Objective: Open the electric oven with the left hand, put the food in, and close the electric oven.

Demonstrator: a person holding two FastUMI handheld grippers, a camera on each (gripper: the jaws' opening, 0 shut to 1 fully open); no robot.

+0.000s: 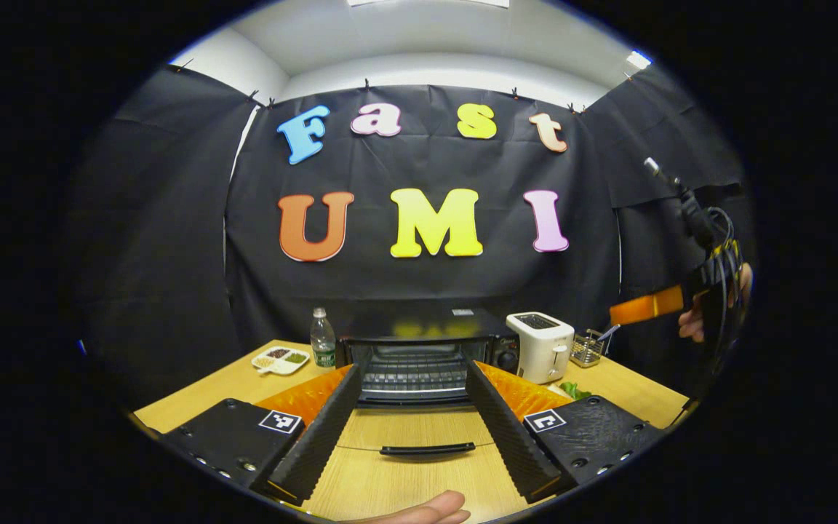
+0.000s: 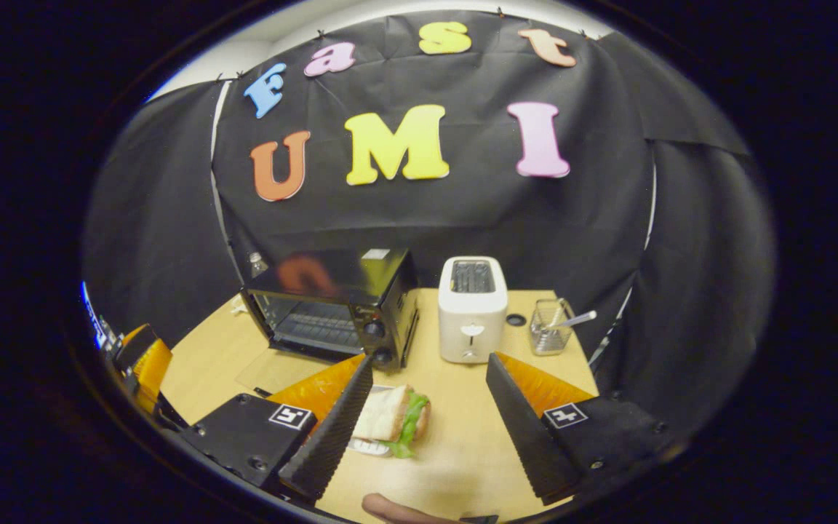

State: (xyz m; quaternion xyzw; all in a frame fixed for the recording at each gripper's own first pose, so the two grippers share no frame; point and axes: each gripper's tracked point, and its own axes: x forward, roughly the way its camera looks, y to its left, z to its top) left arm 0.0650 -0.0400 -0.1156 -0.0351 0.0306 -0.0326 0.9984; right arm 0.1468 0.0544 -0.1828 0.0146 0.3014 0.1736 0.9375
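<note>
- Left gripper view: the left gripper (image 1: 413, 407) has its jaws spread wide with nothing between them, pointing straight at the electric oven (image 1: 423, 356); the oven door (image 1: 419, 440) lies folded down flat toward the camera, its handle (image 1: 427, 450) nearest, and the wire rack (image 1: 413, 375) inside looks bare; the opening step therefore reads as done, with the food not yet in.
- Same view, containers: a divided dish (image 1: 281, 359) left of the oven holds small heaps of dark, pale and green bits; a water bottle (image 1: 323, 339) stands just beside the oven; a toaster (image 1: 540, 345) and a wire basket (image 1: 588, 348) with a utensil in it stand to the right; the other gripper (image 1: 644, 307) hangs high at the right edge.
- Right gripper view: the right gripper (image 2: 426, 422) is spread wide above the sandwich (image 2: 393, 418), which lies on the table (image 2: 455, 451) close to the gripper's left finger (image 2: 332, 429), in front of the oven and touching neither pad.
- Risks: a closing grip off-centre could squeeze the filling out or push the sandwich away; lettuce overhangs one side and may fall; the lowered door could catch the sandwich on the way in.
</note>
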